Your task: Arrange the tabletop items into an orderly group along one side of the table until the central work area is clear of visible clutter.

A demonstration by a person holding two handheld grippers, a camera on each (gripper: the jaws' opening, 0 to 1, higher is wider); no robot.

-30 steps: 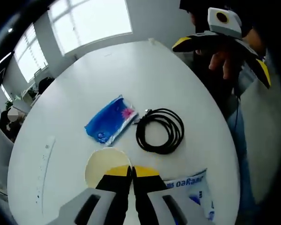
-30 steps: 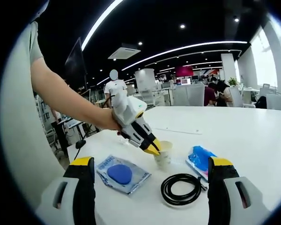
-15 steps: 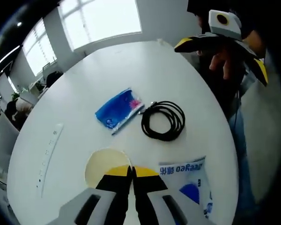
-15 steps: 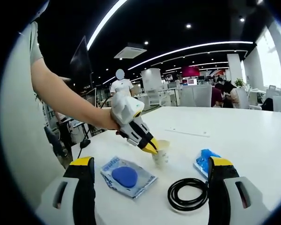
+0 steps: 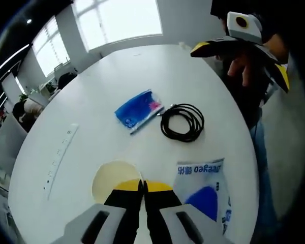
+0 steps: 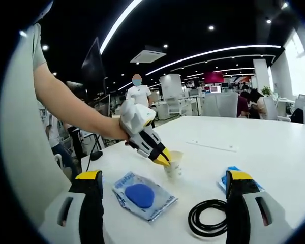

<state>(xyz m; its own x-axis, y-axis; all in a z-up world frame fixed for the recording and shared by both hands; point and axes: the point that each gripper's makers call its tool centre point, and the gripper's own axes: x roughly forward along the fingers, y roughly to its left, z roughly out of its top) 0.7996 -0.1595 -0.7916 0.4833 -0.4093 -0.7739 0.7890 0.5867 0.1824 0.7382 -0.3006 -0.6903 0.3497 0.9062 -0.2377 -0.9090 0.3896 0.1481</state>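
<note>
My left gripper [image 5: 143,184] is shut on the rim of a small pale paper cup [image 5: 112,179]. The right gripper view shows the same grip, the left gripper [image 6: 162,156] pinching the cup [image 6: 174,166] just over the white table [image 6: 274,157]. Beside the cup lies a clear pouch with a blue disc [image 5: 205,195], also seen as the pouch [image 6: 142,195]. Farther off are a black cable coil [image 5: 182,122] and a blue packet [image 5: 137,109]. My right gripper [image 6: 163,175] is open with nothing in it, and hangs off the table's edge [image 5: 244,48].
A long white power strip [image 5: 58,162] lies on the table's left part. The round table [image 5: 142,71] is bare toward the windows. A person's arm [image 6: 71,109] holds the left gripper. Office desks and people fill the background.
My left gripper has drawn back with the cup, so the blue packet and cable sit farther off and more of the pouch shows. The right gripper has stayed open.
</note>
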